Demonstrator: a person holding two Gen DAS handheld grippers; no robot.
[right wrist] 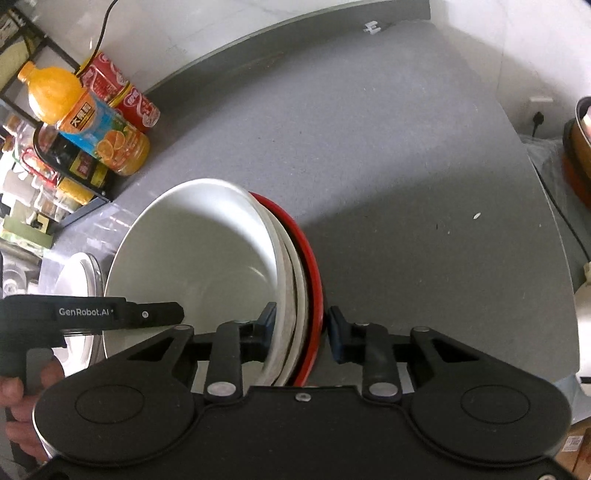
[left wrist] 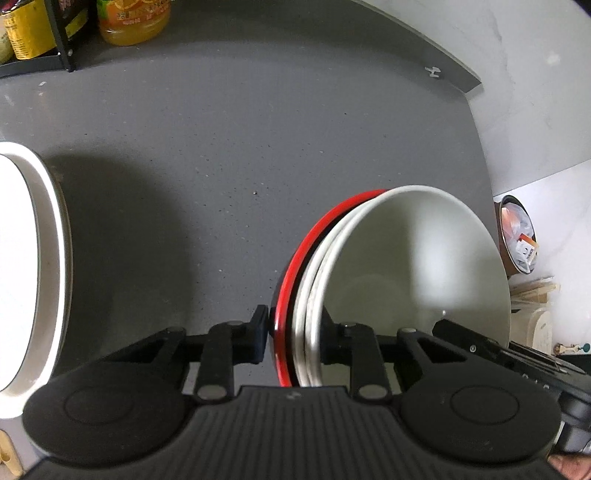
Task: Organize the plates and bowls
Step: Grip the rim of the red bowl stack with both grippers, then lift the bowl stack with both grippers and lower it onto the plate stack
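Together, both grippers clamped one stack of bowls (left wrist: 406, 266).
Left gripper (left wrist: 293, 332) and right gripper (right wrist: 301, 332) pinched its glossy white-and-red rims above speckled grey counter (left wrist: 221, 166); juice bottle (right wrist: 92, 122) stood far left.

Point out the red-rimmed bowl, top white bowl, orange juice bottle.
red-rimmed bowl (left wrist: 295, 258): left wrist view, red rim.
top white bowl (right wrist: 207, 251): right wrist view, inner wall.
orange juice bottle (right wrist: 92, 122): right wrist view, label.

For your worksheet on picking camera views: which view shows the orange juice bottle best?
The right wrist view: the bottle shows whole, cap to base, label readable. The left wrist view catches only its lower part at the top edge.
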